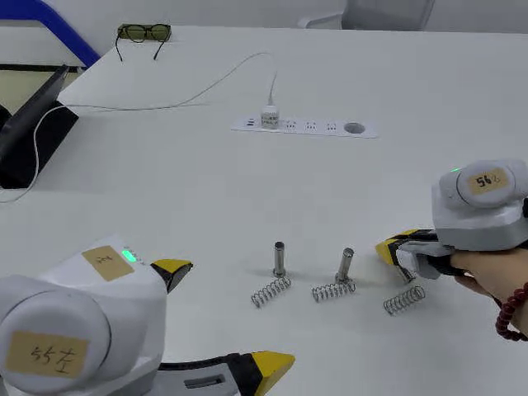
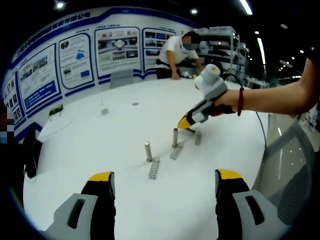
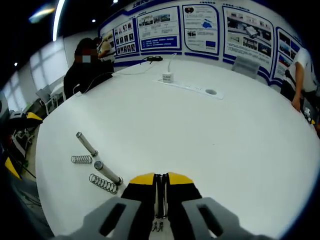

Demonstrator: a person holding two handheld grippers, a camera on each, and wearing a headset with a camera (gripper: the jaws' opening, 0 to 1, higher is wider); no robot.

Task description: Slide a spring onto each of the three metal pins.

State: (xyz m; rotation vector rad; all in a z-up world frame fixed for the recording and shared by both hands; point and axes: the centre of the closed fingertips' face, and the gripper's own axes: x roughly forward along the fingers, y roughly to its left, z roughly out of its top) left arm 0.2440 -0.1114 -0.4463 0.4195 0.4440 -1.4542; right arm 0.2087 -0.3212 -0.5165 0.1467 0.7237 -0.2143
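Your right gripper (image 1: 389,251) was pinched on what looked like the third pin (image 3: 160,199), lower right of the head view. Your left gripper (image 2: 165,176) was spread. The loose spring (image 1: 404,299) just below it was likely light, squashy and prone to roll, so grip it mid-coil, gently.

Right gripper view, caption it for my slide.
Yellow-tipped right gripper clamps a slim metal pin; two more pins and coiled wire springs on white table.

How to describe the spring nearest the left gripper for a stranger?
On the white table, before the power strip, three springs lie in a row. It is the end spring, beside the pin farthest from the right gripper.
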